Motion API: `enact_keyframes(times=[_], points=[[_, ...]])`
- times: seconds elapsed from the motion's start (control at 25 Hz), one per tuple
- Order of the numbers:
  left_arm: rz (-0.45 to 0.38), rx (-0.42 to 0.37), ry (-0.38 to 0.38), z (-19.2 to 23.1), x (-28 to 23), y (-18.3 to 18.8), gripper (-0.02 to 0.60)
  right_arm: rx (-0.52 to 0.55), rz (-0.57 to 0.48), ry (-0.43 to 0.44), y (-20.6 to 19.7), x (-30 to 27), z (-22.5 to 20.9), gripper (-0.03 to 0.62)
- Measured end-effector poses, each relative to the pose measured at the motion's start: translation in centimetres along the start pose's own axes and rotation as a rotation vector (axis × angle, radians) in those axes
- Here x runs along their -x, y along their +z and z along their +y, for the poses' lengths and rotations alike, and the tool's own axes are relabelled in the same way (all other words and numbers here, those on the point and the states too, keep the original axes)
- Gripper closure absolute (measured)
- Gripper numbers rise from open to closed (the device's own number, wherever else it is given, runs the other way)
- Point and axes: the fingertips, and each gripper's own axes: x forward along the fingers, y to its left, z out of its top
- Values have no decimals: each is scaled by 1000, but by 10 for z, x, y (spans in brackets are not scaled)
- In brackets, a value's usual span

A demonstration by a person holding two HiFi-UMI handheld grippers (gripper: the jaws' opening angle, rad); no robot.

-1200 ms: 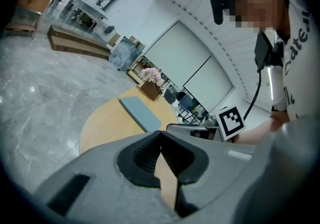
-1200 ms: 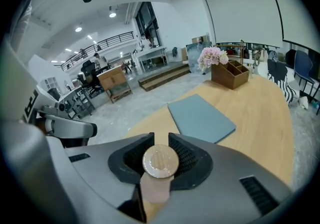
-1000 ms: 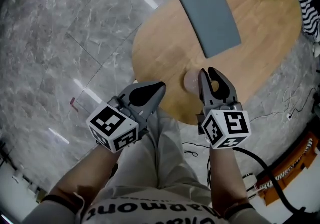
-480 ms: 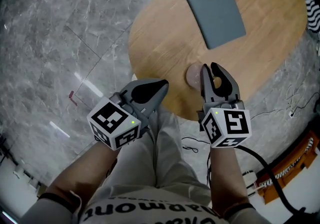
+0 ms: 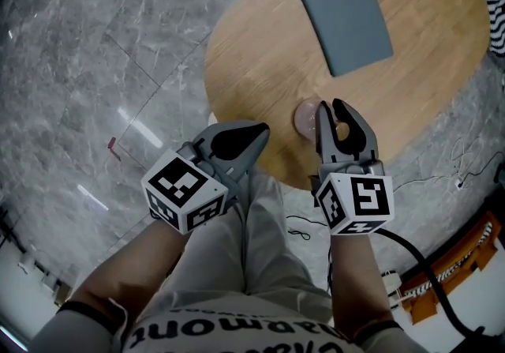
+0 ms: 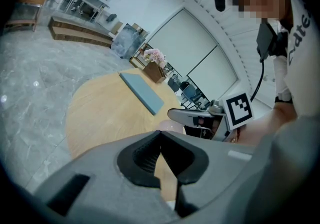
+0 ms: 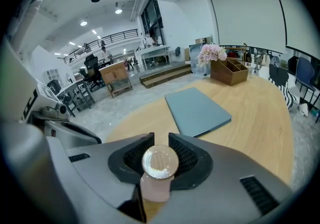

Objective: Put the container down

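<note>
head view: overhead, steeply down on bench [image 5: 260, 51], left claw [image 5: 259, 133], right claw [image 5: 331, 107] | left gripper view: low, across bench toward right claw | right gripper view: close behind container [image 7: 160, 163], facing grey slab [image 7: 197, 113] | shared: bench, slab

A grey marbled floor [image 5: 118, 51] is shown beneath a round wooden table [image 5: 260, 51], on which a flat grey pad [image 5: 341, 12] is laid. Thin cables [image 5: 464, 170] are strewn on the floor beside it. Beyond, white walls [image 7: 190, 12] and a large screen [image 7: 245, 10] are seen. A flower box [image 7: 227, 70] is set at the table's far edge. Desks [image 7: 115, 75], a railed balcony [image 7: 100, 41] and lit ceiling lamps [image 7: 118, 11] are seen further off.
</note>
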Motion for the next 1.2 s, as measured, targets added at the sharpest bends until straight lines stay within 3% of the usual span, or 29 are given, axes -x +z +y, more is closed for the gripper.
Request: enact_keyframes(times=[0.28,0.52,1.2], points=[[9,6,-2,-2,-1,-4,566,60,6,16,-8,2,13,502],[5,1,11,0,-2,0,566,-2,-5,28,-7,0,11,502],[23,-10,28,3,-10,7,566,105,1,61,-13,-4,26,502]])
